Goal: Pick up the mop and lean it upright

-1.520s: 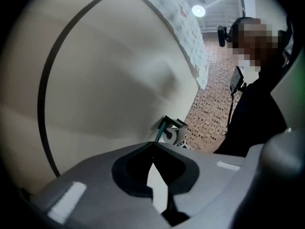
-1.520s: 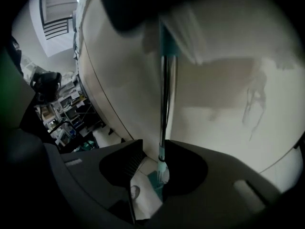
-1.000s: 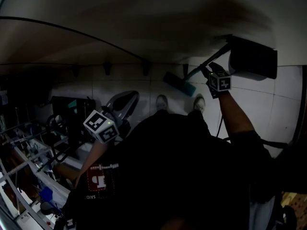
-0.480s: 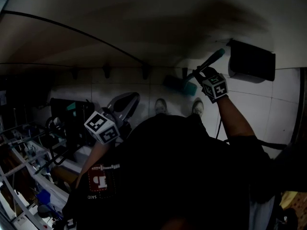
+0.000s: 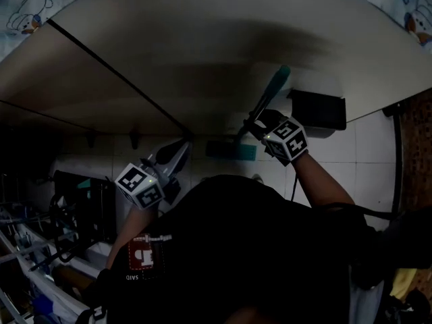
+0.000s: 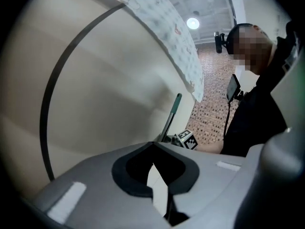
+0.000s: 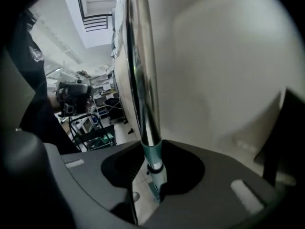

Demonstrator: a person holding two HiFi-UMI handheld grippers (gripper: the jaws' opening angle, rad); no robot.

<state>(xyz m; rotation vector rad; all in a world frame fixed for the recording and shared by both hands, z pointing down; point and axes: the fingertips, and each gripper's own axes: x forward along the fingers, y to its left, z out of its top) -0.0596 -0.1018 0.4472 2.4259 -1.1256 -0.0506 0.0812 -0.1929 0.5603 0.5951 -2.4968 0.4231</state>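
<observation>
Right gripper view shows your right gripper (image 7: 151,185) clamped on the mop handle (image 7: 142,80), which stands near the cream wall (image 7: 224,70), while your left gripper (image 6: 159,194) hangs empty, jaws nearly together.

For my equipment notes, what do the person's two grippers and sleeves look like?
Both the left gripper and right gripper have bulky grey fingers and a white cube of black square markers. A thin dark cable trails from the right one. The top is dark.

Right claw (image 5: 252,122), arm raised high, is clamped (jaws partway in); left claw (image 5: 178,151), held low, closed.
</observation>
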